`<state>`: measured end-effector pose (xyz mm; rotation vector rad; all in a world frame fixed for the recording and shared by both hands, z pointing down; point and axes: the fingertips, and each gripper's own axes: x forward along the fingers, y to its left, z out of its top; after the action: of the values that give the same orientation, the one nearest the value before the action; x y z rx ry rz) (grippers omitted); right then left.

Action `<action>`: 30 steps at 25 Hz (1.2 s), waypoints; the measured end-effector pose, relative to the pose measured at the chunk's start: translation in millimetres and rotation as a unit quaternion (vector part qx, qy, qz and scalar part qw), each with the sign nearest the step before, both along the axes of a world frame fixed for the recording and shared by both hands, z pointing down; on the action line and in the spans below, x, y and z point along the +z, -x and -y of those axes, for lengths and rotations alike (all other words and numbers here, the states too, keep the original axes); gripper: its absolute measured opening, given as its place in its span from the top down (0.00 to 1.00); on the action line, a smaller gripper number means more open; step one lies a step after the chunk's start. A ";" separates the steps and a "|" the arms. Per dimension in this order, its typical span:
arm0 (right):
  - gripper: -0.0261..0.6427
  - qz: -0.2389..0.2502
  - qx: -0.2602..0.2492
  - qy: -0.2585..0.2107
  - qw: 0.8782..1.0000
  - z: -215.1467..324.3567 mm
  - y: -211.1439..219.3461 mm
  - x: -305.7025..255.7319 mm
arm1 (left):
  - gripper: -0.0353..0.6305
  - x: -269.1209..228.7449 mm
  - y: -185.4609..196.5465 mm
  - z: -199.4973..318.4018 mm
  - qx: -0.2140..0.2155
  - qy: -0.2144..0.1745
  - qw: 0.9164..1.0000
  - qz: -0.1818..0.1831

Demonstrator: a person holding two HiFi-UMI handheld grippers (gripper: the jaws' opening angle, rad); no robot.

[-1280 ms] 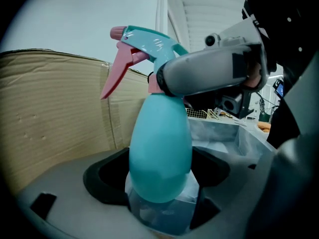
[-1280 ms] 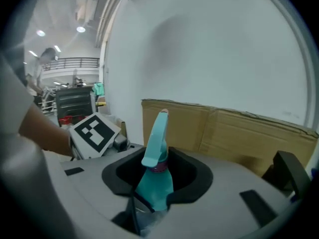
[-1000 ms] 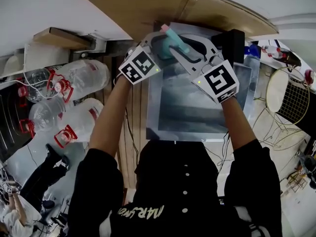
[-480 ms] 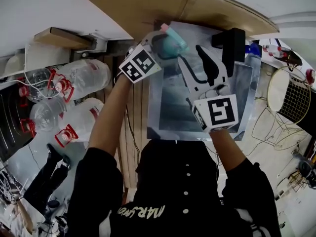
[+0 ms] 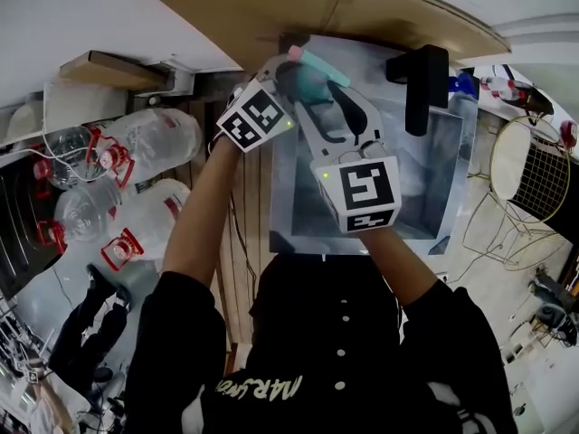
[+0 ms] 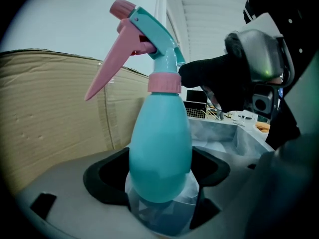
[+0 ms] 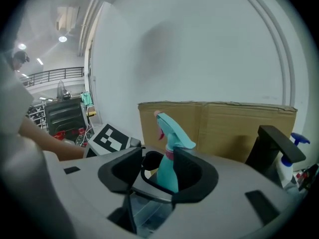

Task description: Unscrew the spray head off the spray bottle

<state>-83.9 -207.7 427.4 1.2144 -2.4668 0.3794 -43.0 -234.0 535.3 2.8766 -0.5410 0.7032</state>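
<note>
Up at the far edge of the grey lined tray, in front of a cardboard sheet, the teal spray bottle stands upright off the surface. The left gripper is clenched on its lower body, with one black jaw pressing on each side. The spray head is seated on the neck above the pink collar, and its pink trigger slants down toward the cardboard. The right gripper reaches in from the opposite side. Its jaws have just swung wider and then eased in a little, and they now stand released. The bottle's neck rises in the gap between them, one jaw is just beside the collar, and neither pad is visibly pressing. A black stand rises from the tray's right side, and large clear water jugs lie off to the left.
</note>
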 end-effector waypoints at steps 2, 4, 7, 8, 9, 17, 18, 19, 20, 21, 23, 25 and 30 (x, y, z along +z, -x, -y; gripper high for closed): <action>0.64 -0.006 0.001 -0.002 1.000 1.7 -0.1 0.4 | 0.36 0.0 0.0 -0.1 -0.002 0.004 1.000 -0.003; 0.64 -0.013 0.001 -0.005 1.000 1.8 -0.7 0.4 | 0.36 -0.1 0.4 -0.3 -0.004 0.003 1.000 -0.004; 0.64 -0.018 0.012 -0.007 1.000 1.3 -6.3 0.1 | 0.36 -0.7 -1.0 -1.6 -0.005 -0.003 1.000 -0.001; 0.64 -0.017 0.015 -0.008 1.000 1.1 -7.0 0.1 | 0.36 -0.8 -1.3 -1.9 -0.005 -0.005 1.000 0.000; 0.64 -0.018 0.016 -0.009 1.000 0.7 -6.3 0.3 | 0.36 -0.9 -1.2 -2.0 -0.006 -0.006 1.000 0.000; 0.54 -0.019 -0.012 -0.025 0.999 5.2 2.7 1.9 | 0.36 -0.5 1.4 2.8 -0.020 0.001 1.000 -0.004; 0.53 -0.017 -0.016 -0.028 0.999 5.8 2.7 2.0 | 0.36 -0.7 1.6 2.9 -0.021 0.000 1.000 -0.003; 0.51 -0.015 -0.019 -0.030 0.999 6.7 2.0 1.8 | 0.36 -0.9 1.0 2.3 -0.019 -0.003 1.000 -0.002; 0.50 -0.011 -0.022 -0.032 0.999 8.0 1.6 1.5 | 0.36 -1.0 0.0 1.3 -0.016 -0.007 1.000 0.001; 0.50 -0.007 -0.026 -0.033 0.999 9.4 2.3 1.0 | 0.36 -1.2 -0.8 0.4 -0.013 -0.011 1.000 0.003; 0.46 0.002 -0.039 -0.034 0.999 11.8 6.3 0.3 | 0.36 -1.2 -0.9 0.2 -0.014 -0.012 1.000 0.003; 0.43 0.006 -0.049 -0.037 0.998 12.8 9.2 0.7 | 0.36 -0.8 -0.1 0.7 -0.018 -0.009 1.000 0.000; 0.47 0.004 -0.056 -0.053 0.997 19.4 6.7 3.2 | 0.36 -1.2 -1.7 1.1 -0.016 -0.010 1.000 -0.001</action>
<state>-90.5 -227.1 430.6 1.1115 -2.5771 0.2263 -41.3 -235.0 534.1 2.8802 -0.5947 0.6932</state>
